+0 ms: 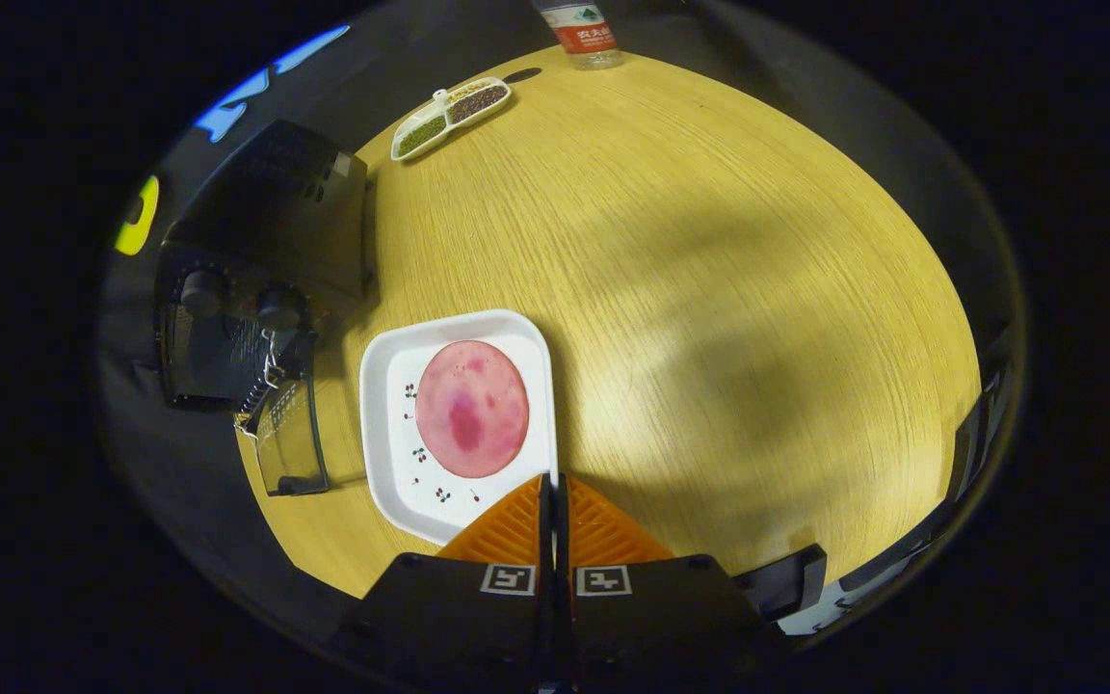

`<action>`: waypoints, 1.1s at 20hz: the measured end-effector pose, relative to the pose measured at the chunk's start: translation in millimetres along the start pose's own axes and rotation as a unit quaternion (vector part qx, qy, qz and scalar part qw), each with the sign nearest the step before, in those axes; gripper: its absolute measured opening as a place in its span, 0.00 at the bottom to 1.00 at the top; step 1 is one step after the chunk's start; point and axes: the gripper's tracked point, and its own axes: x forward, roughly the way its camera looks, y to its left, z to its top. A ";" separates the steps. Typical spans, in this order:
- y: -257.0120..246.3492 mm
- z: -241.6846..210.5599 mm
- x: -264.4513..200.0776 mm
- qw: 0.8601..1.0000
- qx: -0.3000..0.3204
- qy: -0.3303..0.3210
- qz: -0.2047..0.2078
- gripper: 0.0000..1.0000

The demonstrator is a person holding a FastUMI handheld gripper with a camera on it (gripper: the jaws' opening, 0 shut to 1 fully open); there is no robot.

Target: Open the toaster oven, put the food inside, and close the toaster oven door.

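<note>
Jaws pressed together and empty hover over the white plate's point(383, 424) near rim, where the pink food point(471, 408) waits beside the toaster oven point(261, 251), whose glass door point(290, 434) hangs open for loading.

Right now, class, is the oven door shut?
No: the oven door hangs open beside the plate, and the closed fingers hold nothing.

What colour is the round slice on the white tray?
Pink with darker red blotches; the round slice shows in the gripper view.
</note>
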 end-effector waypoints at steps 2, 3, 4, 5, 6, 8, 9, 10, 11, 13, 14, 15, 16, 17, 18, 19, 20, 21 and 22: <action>-1.1 -2.0 -13.4 1.000 0.009 -0.019 0.008 0.02; -3.3 -2.8 -20.8 0.999 0.014 -0.031 0.012 0.02; -6.5 -3.2 -27.6 0.999 0.019 -0.042 0.012 0.02; -7.3 -7.0 -31.1 0.998 0.024 -0.050 0.012 0.01; -10.5 -10.4 -35.0 0.998 0.030 -0.058 0.012 0.01; -15.3 -18.0 -41.7 0.996 0.047 -0.072 0.015 0.02; -16.0 -22.9 -45.5 0.995 0.060 -0.078 0.020 0.02; -16.0 -26.6 -48.4 0.993 0.073 -0.085 0.027 0.02; -15.3 -30.9 -53.2 0.991 0.088 -0.091 0.035 0.02; -13.7 -37.3 -62.7 0.986 0.116 -0.106 0.050 0.02; -11.6 -41.4 -66.9 0.983 0.131 -0.112 0.057 0.01; -10.6 -45.8 -71.4 0.981 0.143 -0.118 0.063 0.02; -8.0 -50.3 -76.4 0.978 0.154 -0.125 0.069 0.02; -4.3 -55.9 -82.2 0.974 0.164 -0.132 0.078 0.02; 2.1 -61.1 -85.6 0.971 0.173 -0.137 0.088 0.02; 12.7 -66.6 -87.2 0.968 0.183 -0.139 0.102 0.02; 24.9 -73.4 -88.5 0.965 0.190 -0.135 0.117 0.02; 37.2 -82.3 -88.8 0.963 0.194 -0.130 0.131 0.01; 46.9 -89.4 -89.3 0.963 0.193 -0.125 0.139 0.01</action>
